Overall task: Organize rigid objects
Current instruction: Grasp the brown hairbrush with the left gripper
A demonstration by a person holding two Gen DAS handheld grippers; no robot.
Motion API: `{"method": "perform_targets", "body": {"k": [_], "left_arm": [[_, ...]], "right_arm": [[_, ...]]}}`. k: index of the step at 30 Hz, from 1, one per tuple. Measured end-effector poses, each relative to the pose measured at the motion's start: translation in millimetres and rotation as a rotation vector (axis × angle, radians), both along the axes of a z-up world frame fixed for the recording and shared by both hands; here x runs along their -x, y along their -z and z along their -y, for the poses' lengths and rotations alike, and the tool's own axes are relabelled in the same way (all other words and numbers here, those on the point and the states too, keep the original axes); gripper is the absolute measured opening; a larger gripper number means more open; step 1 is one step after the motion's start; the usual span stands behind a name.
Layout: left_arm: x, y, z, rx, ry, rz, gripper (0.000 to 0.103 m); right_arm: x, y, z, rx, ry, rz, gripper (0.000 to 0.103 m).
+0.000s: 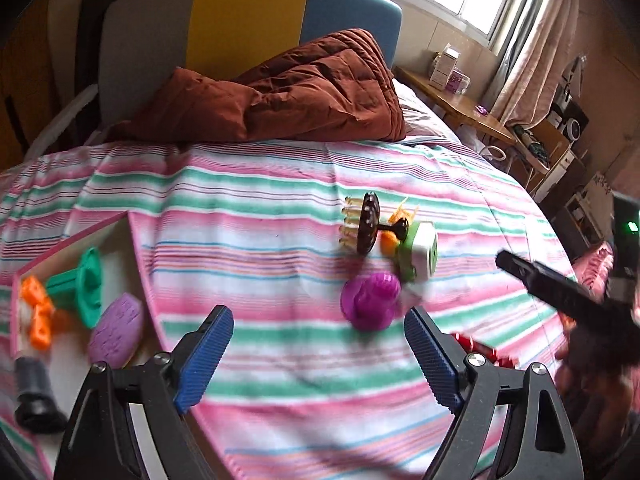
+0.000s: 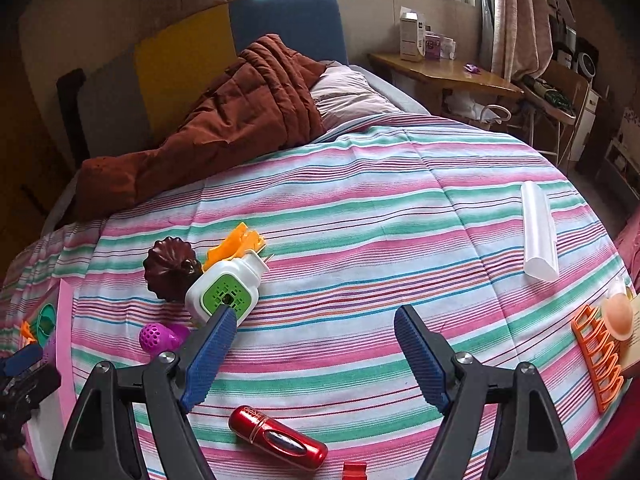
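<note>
On the striped bedspread lie a purple plastic piece (image 1: 370, 300) (image 2: 160, 338), a dark brown scalp brush (image 1: 366, 226) (image 2: 170, 266), a white-and-green plug-in device (image 1: 418, 250) (image 2: 224, 290) and an orange clip (image 2: 236, 244). A red cylinder (image 2: 278, 438) lies near the front. My left gripper (image 1: 318, 356) is open and empty, just short of the purple piece. My right gripper (image 2: 314, 354) is open and empty above the red cylinder; it shows blurred in the left wrist view (image 1: 560, 292).
A pink-rimmed box (image 1: 138, 272) at the left holds a green piece (image 1: 82, 284), orange clips (image 1: 38, 312), a purple oval (image 1: 116, 330) and a black piece (image 1: 34, 394). A white tube (image 2: 538, 232) and an orange rack (image 2: 598, 354) lie at the right. A brown quilt (image 2: 224, 120) lies behind.
</note>
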State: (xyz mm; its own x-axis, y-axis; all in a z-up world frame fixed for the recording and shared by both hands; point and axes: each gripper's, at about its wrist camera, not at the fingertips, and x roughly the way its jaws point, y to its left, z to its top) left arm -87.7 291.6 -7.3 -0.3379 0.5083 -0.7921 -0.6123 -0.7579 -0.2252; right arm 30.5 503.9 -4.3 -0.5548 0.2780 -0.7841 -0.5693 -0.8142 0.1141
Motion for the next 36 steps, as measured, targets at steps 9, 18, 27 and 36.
{"method": "perform_targets", "body": {"k": [9,18,27,36], "left_arm": [[53.3,25.1,-54.7,-0.068,-0.021,0.127,0.084],[84.6,50.9,-97.3,-0.081,-0.015,0.201,0.083],[80.0,67.5,-103.0,-0.11,0.034,0.263,0.044],[65.7,29.4,-61.6,-0.126,0.034,0.151,0.043]], "right_arm": [[0.4,2.9,-9.8,0.081,0.005,-0.015,0.083],[1.4,6.3,-13.2,0.14,-0.004,-0.021,0.083],[0.7,9.1,-16.8,0.156,0.008,-0.016,0.083],[1.2,12.9,-18.7,0.152,0.015,0.009,0.083]]}}
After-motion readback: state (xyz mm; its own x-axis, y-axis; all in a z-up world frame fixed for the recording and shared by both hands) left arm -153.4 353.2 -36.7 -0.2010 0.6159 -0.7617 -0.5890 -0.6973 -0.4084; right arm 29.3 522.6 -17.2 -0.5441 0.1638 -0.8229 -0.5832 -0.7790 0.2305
